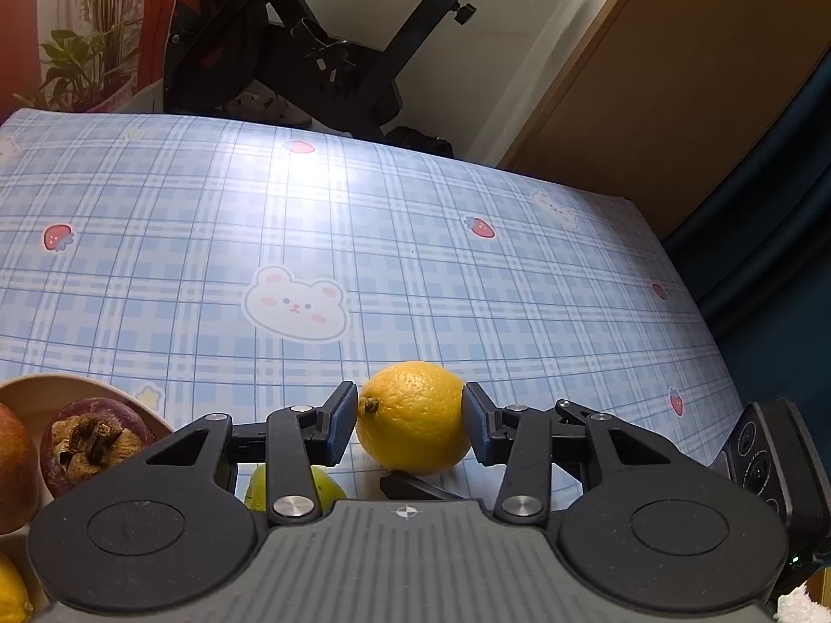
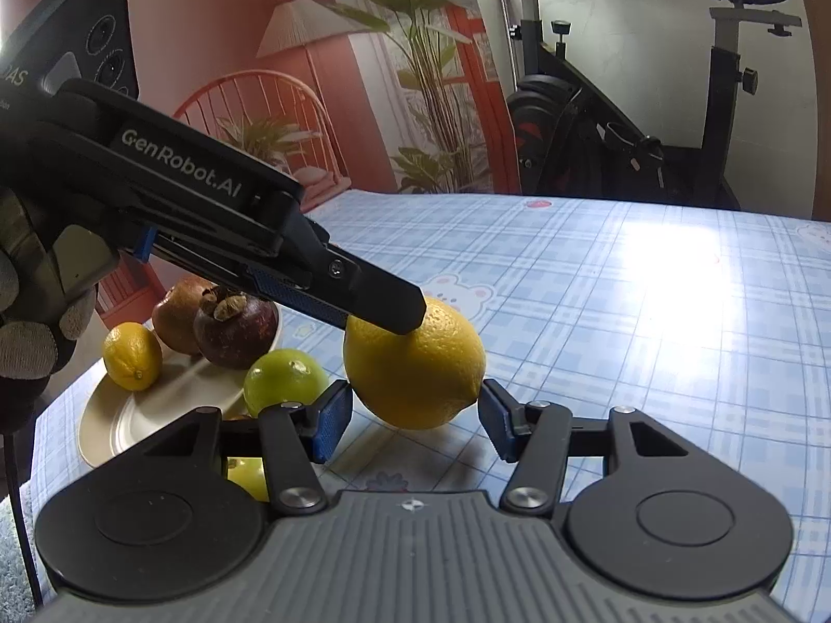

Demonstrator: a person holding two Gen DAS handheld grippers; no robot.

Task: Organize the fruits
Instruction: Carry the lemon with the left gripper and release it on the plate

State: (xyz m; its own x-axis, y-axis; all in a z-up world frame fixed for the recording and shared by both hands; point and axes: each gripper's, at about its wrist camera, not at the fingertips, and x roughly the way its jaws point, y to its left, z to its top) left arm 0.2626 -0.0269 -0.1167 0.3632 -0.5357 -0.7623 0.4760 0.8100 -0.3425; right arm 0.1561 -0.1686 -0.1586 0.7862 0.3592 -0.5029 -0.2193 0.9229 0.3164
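1. Seen from the left wrist view, the left hand-held gripper has its two blue pads pressed against opposite sides of a large yellow lemon, which sits low over the blue plaid bench.
2. Also in that view, a beige plate at lower left holds a dark purple mangosteen, and a green lime shows partly behind the linkage.
3. Next, in the right wrist view, the right hand-held gripper stands parted, its pads close beside the lemon's lower end; whether they touch cannot be told.
4. From the left of that view, the left hand-held gripper's finger lies across the lemon's top.
5. Beside the lemon, the lime and a plate with the mangosteen and a small lemon sit to the left.
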